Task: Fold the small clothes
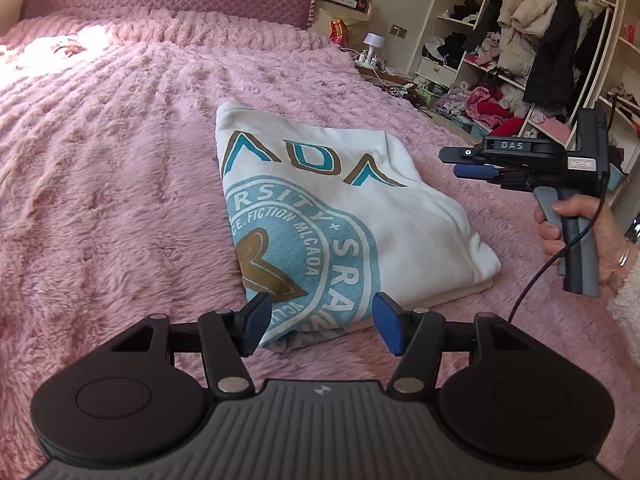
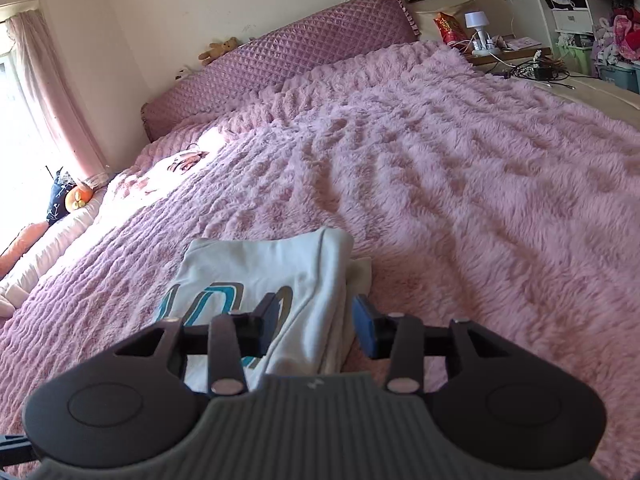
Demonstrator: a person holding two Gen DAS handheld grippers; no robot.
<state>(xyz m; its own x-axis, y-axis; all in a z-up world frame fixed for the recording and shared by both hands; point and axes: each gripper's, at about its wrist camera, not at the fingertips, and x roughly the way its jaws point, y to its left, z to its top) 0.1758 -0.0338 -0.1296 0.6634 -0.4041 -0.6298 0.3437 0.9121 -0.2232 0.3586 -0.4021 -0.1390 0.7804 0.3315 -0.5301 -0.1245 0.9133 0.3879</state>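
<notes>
A white sweatshirt with a teal and brown print lies folded into a rectangle on the pink fluffy bedspread. My left gripper is open and empty, hovering over the garment's near corner. My right gripper is open and empty above the garment's right edge. In the left wrist view the right gripper shows held in a hand to the right of the sweatshirt, above the bed.
A purple quilted headboard runs along the far side. A bedside table with a small lamp and cables stands at the bed's far right. An open wardrobe full of coats and clothes fills the right.
</notes>
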